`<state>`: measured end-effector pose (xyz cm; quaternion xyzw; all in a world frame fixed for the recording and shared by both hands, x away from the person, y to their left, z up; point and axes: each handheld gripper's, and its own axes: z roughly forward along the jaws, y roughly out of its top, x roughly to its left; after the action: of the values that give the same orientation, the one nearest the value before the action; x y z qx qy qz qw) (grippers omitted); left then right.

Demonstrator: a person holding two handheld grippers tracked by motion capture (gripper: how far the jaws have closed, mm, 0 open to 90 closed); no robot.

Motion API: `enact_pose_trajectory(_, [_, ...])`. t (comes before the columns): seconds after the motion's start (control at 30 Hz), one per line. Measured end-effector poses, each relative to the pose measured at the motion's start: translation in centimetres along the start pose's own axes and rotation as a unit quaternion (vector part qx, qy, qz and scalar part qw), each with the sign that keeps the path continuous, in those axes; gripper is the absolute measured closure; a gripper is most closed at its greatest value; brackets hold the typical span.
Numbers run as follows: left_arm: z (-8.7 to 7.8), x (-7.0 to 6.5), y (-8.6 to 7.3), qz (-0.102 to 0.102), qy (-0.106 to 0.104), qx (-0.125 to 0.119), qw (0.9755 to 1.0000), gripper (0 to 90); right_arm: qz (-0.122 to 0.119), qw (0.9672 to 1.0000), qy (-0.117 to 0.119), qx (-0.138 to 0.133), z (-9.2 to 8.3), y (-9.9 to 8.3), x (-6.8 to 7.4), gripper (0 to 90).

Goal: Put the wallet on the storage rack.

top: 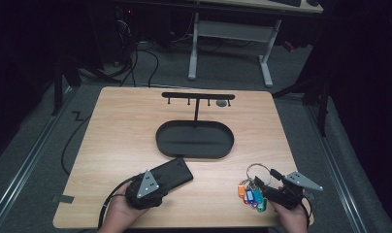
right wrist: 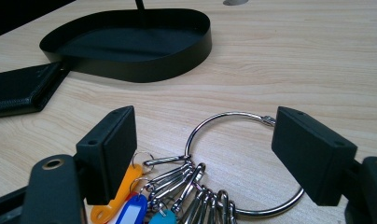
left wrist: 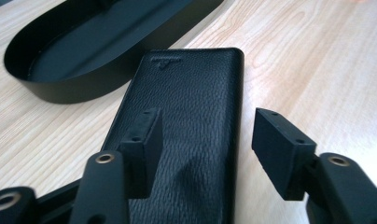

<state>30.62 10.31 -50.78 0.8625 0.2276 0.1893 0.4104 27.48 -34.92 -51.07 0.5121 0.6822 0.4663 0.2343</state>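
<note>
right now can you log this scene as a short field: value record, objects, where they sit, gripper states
surface: wooden table
wallet: black leather wallet flat on the table, beside the tray
tray: black oval tray with an upright hook rack, nothing on the hooks
keys: key ring with coloured tags, flat on the table
left gripper: open above the wallet, pads apart from it
right gripper: open, jaws either side of the key ring
</note>
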Motion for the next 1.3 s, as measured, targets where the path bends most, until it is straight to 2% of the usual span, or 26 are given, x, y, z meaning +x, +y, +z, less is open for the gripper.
enact_pose_trajectory(0.2, [1.0, -0.3, 0.7, 0.012, 0.003, 0.011, 0.9999, 43.2, 0.002, 1.0, -0.001, 0.0, 0.0, -0.1, -0.2, 22.5])
enact_pose_trajectory(0.27, [1.4, -0.5, 0.8, 0.022, 0.011, 0.02, 0.9995, 42.9, 0.004, 1.0, -0.001, 0.001, -0.1, -0.1, -0.2, 22.5])
enact_pose_trajectory(0.4, [1.8, -1.0, 0.5, 0.045, 0.016, 0.041, 0.998, 43.2, 0.004, 1.0, -0.001, 0.0, -0.1, -0.1, -0.3, 22.6])
enact_pose_trajectory(0.67, [2.0, -1.2, 0.1, 0.06, 0.022, 0.052, 0.9966, 42.7, 0.01, 0.9999, 0.003, -0.001, -0.1, -0.1, -0.3, 22.7])
enact_pose_trajectory(0.77, [2.1, -1.5, -0.1, 0.083, 0.031, 0.055, 0.9945, 42.9, 0.013, 0.9999, 0.004, -0.001, -0.1, -0.2, -0.4, 22.8])
enact_pose_trajectory(0.8, [2.1, -1.5, -0.1, 0.083, 0.031, 0.055, 0.9945, 43.4, 0.013, 0.9999, 0.004, -0.001, -0.1, -0.2, -0.4, 22.8])
enact_pose_trajectory(0.87, [2.3, -1.9, -0.2, 0.107, 0.043, 0.058, 0.9916, 43.8, 0.016, 0.9999, 0.004, -0.001, -0.1, -0.2, -0.5, 22.9])
enact_pose_trajectory(0.9, [2.3, -2.2, -0.2, 0.126, 0.055, 0.063, 0.9885, 45.2, 0.018, 0.9998, 0.004, -0.001, 0.0, -0.2, -0.5, 22.9])
enact_pose_trajectory(0.93, [2.3, -2.2, -0.2, 0.126, 0.055, 0.063, 0.9885, 48.0, 0.018, 0.9998, 0.004, -0.001, 0.0, -0.2, -0.5, 22.9])
enact_pose_trajectory(0.97, [2.3, -2.4, -0.3, 0.141, 0.064, 0.066, 0.9857, 48.0, 0.017, 0.9998, 0.004, 0.0, -0.1, -0.2, -0.5, 22.9])
enact_pose_trajectory(1.0, [2.2, -2.4, -0.4, 0.148, 0.066, 0.063, 0.9847, 51.5, 0.018, 0.9998, 0.004, 0.0, -0.1, -0.2, -0.4, 22.9])
enact_pose_trajectory(1.13, [2.2, -2.4, -0.6, 0.148, 0.068, 0.057, 0.985, 52.6, 0.021, 0.9998, 0.005, 0.001, 0.0, -0.3, -0.4, 23.0])
enact_pose_trajectory(1.3, [2.2, -2.5, -0.7, 0.154, 0.071, 0.054, 0.984, 55.4, 0.022, 0.9997, 0.007, 0.002, 0.1, -0.3, -0.4, 23.0])
